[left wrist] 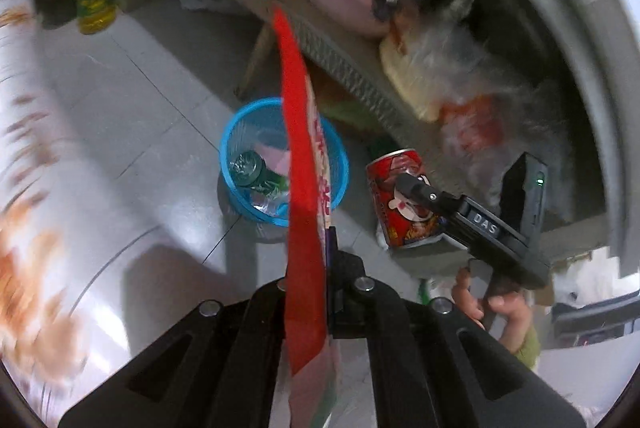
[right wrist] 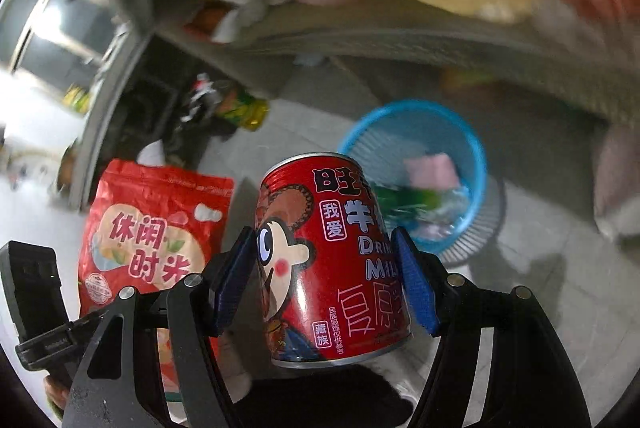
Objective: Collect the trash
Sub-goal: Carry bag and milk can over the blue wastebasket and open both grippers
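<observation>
Bin (right wrist: 416, 131) lies ahead, below both claws: right claw (right wrist: 326, 276) grips the upright can (right wrist: 332, 260), left claw (left wrist: 310, 288) pinches the snack bag (left wrist: 306, 155), hanging lengthwise, nearer the bin.

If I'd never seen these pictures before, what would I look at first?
Probably the bright red milk can with the cartoon face, gripped between the blue pads of the right gripper in the middle of the right wrist view. Next, the red snack bag pinched edge-on in the left gripper. Both are above the tiled floor, near the blue trash basket, which already holds some rubbish.
</observation>
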Available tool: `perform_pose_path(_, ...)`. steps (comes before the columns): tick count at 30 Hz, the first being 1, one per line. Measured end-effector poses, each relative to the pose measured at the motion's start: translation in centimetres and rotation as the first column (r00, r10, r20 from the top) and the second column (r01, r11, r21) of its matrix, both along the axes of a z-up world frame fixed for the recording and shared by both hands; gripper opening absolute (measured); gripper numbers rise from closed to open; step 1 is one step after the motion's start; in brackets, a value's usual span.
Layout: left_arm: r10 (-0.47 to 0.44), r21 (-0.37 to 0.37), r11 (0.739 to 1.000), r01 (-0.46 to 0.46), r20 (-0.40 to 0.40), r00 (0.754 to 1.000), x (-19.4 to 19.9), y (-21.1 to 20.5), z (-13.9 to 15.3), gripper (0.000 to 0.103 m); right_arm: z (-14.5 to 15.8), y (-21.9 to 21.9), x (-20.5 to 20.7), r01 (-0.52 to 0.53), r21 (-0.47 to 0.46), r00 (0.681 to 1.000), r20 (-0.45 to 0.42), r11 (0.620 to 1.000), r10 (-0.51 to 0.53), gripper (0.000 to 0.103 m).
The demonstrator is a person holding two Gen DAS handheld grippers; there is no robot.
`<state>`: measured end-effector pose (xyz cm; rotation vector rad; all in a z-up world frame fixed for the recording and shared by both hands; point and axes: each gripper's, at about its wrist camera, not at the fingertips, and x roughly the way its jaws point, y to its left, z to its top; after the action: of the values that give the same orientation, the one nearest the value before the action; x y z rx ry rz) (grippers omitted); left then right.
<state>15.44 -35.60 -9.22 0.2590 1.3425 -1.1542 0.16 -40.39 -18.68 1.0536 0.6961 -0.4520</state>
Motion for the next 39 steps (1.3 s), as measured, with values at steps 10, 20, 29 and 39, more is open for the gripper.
perform_pose_path(10,-0.043,0.064,0.997,0.041,0.03,0.999,1.5,-12.9,-7.0,0.005,-6.2,-4.7,-0.7,0.155,0.111,0.984,-0.102,0.982,-0.144,0.064)
perform_pose_path(20,0.092,0.108,0.99,-0.086,-0.048,0.995,4.3,-14.5,-9.7,0.069,-7.6,-5.1,-1.0,0.156,0.094,0.979,-0.146,0.983,-0.142,0.062)
perform_pose_path(29,0.097,-0.001,0.995,-0.097,0.056,0.994,4.9,-4.9,-0.7,0.075,-10.2,-5.8,3.0,0.082,0.088,0.979,-0.193,0.993,-0.064,0.062)
perform_pose_path(39,0.309,-0.111,0.948,-0.298,0.101,0.946,4.7,10.5,6.5,0.088,-9.5,-6.2,8.6,-0.024,-0.009,0.951,-0.309,1.0,0.02,0.073)
